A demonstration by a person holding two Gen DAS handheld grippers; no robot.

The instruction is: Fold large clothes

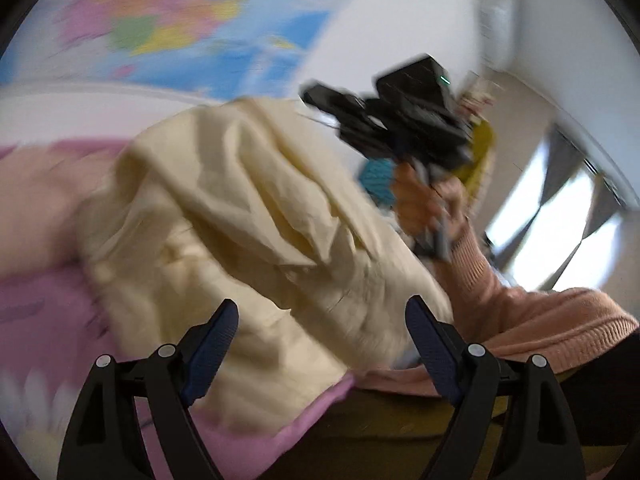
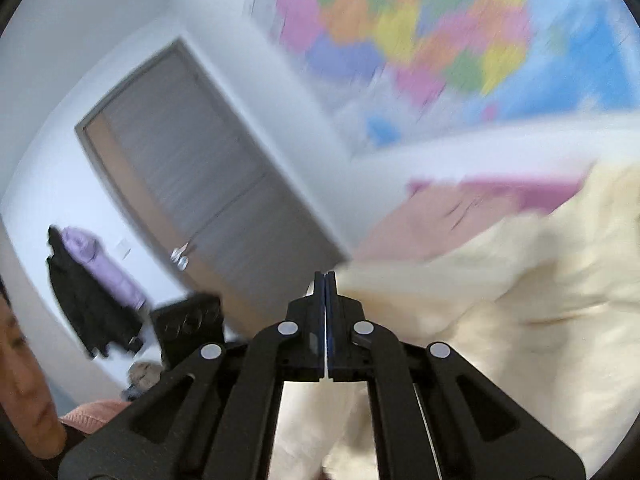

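Left wrist view first: nearest the lens, the left gripper [image 1: 322,320] has its jaws spread wide and holds nothing, with the cream garment [image 1: 248,216] bunched just beyond the blue pads [image 1: 212,344]. The cloth lies in a crumpled heap on the pink bedding [image 1: 36,304], and one end is lifted toward the right gripper [image 1: 320,98], which the person's hand [image 1: 426,200] raises above the bed. Farther back hang a blurred world map [image 1: 168,20] and a bright window [image 1: 552,220].

From the right wrist view, that gripper's pads are pressed together, and cream fabric [image 2: 500,300] runs off from their tips, so it appears to pinch an edge of the garment, though blur hides the exact bite. Behind it stand a grey door [image 2: 192,184] and dark coats [image 2: 84,292] on the wall.

The risks, as I judge them: only one corner is held, so the heavy cloth could slide out of a thin pinch during a fast lift. The idle left tongs may close on several layers of the heap instead of a single edge, which would twist the fold. Both views are smeared by motion, suggesting speed that makes either fault likelier.
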